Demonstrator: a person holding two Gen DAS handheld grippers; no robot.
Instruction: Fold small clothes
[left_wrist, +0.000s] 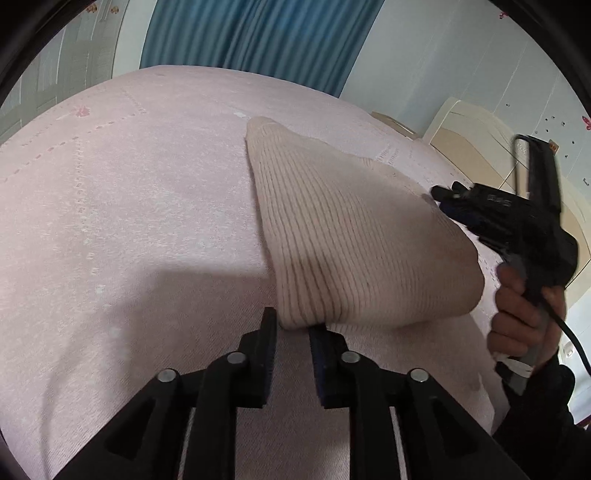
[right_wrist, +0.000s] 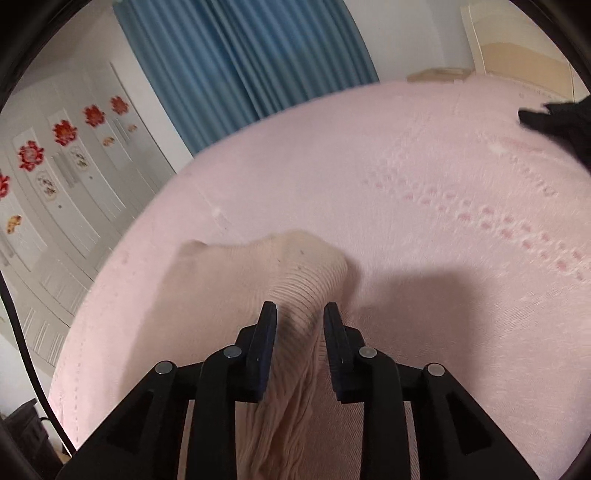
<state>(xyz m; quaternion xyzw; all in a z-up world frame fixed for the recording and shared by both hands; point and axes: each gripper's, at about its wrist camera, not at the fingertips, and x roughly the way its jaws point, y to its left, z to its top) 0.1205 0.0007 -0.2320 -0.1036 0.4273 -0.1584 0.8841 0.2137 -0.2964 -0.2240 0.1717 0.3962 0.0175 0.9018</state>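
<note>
A beige ribbed knit garment (left_wrist: 343, 236) lies on the pink bed sheet (left_wrist: 129, 221), partly lifted. My left gripper (left_wrist: 293, 325) is shut on its near corner, the cloth pinched between the fingertips. My right gripper shows at the right of the left wrist view (left_wrist: 443, 194), held by a hand, its tips at the garment's far edge. In the right wrist view the garment (right_wrist: 280, 266) bunches up and runs between the fingers of the right gripper (right_wrist: 300, 314), whose jaws stand a little apart around the fold.
The pink sheet (right_wrist: 424, 206) covers the bed all around. A blue curtain (right_wrist: 236, 51) and white wardrobe doors with red flowers (right_wrist: 62, 155) stand behind. A cream headboard (left_wrist: 476, 140) is at the right. A black cloth (right_wrist: 561, 122) lies at the far right.
</note>
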